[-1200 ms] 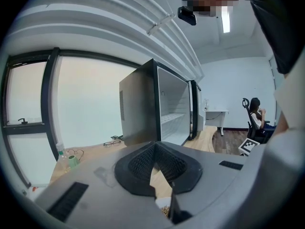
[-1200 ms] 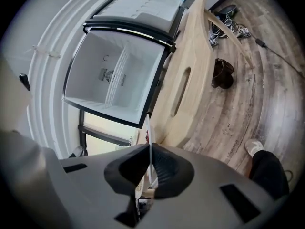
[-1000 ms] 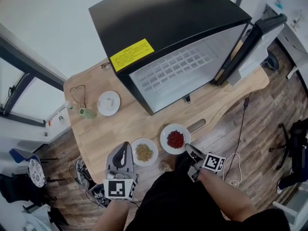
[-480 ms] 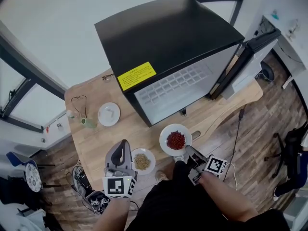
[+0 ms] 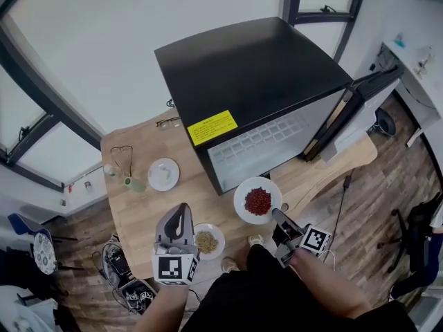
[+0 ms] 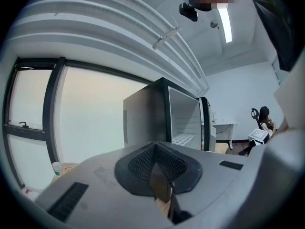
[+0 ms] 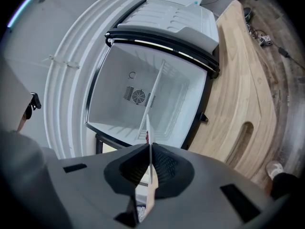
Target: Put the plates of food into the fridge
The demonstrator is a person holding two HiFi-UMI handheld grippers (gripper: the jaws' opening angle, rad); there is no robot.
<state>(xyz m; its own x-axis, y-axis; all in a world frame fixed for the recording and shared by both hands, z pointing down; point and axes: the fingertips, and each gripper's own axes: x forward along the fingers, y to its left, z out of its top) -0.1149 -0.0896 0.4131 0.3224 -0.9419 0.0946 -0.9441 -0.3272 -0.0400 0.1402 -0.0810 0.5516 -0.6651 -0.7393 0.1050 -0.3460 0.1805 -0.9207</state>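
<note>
Meanwhile, at far left, your left gripper (image 5: 181, 209) idles over the near edge of the tabletop (image 5: 138, 209). Its fingers are pressed together on nothing, apparently parked clear of the carry. At its three o'clock the plate of tan food (image 5: 217, 231) waits on the wood, likely next in line.

Farther right, your right gripper (image 5: 278, 216) has its fingers clamped on the rim of the plate of red food (image 5: 242, 189), at the plate's five o'clock. The edge grip keeps the plate level so nothing spills, and it points the plate at the open fridge (image 5: 256, 68), which stands at its twelve o'clock.

Compared with a second ago, the red plate has left the tabletop and ridden up toward the white fridge cavity. The tan plate has stayed where it lay.
</note>
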